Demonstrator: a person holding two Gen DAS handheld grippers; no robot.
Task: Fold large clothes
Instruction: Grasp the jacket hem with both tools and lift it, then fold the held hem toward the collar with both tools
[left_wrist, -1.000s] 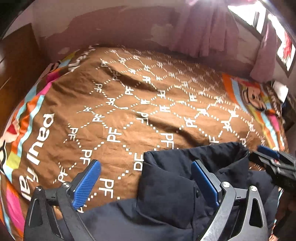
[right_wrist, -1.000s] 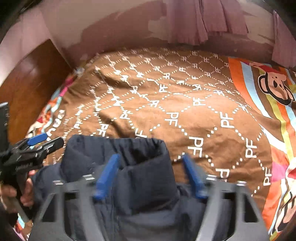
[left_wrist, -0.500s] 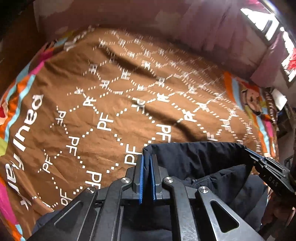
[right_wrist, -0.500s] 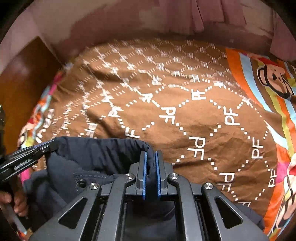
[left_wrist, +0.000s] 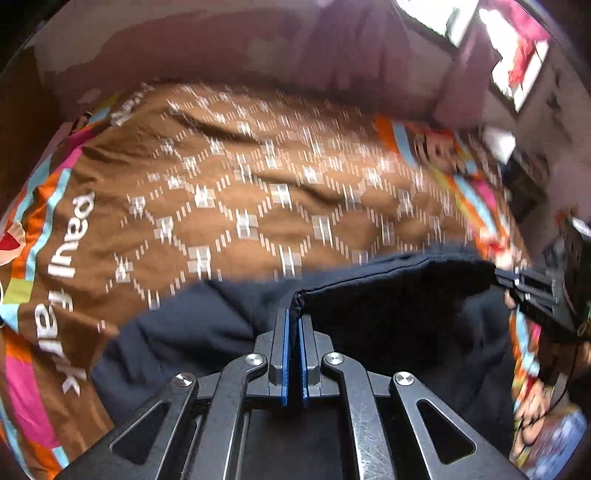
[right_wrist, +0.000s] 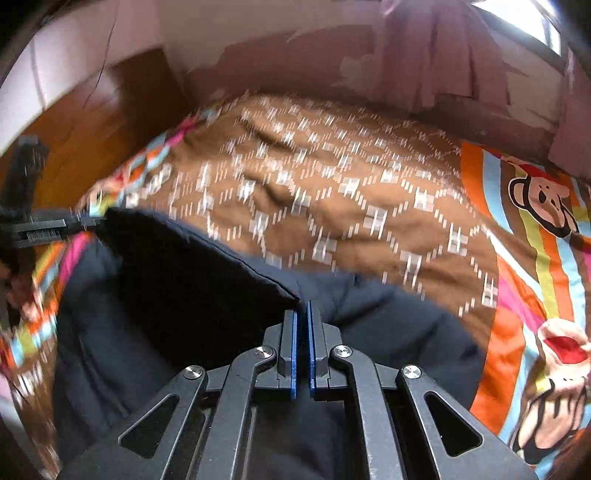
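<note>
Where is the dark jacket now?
In both views the jacket lies low on the brown bedspread, its edge stretched between both shut grippers.

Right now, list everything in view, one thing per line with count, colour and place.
jacket: one, dark navy, padded, on the near part of the bed, its top edge stretched between the two grippers
bedspread: one, brown with white lattice print, striped orange, blue and pink borders with a cartoon monkey, covering the bed
curtain: pinkish purple, hanging against the far wall
headboard: one, brown wood, at the left end of the bed
left gripper: black with blue pads, jaws shut on the jacket's edge
right gripper: black with blue pads, jaws shut on the jacket's edge
</note>
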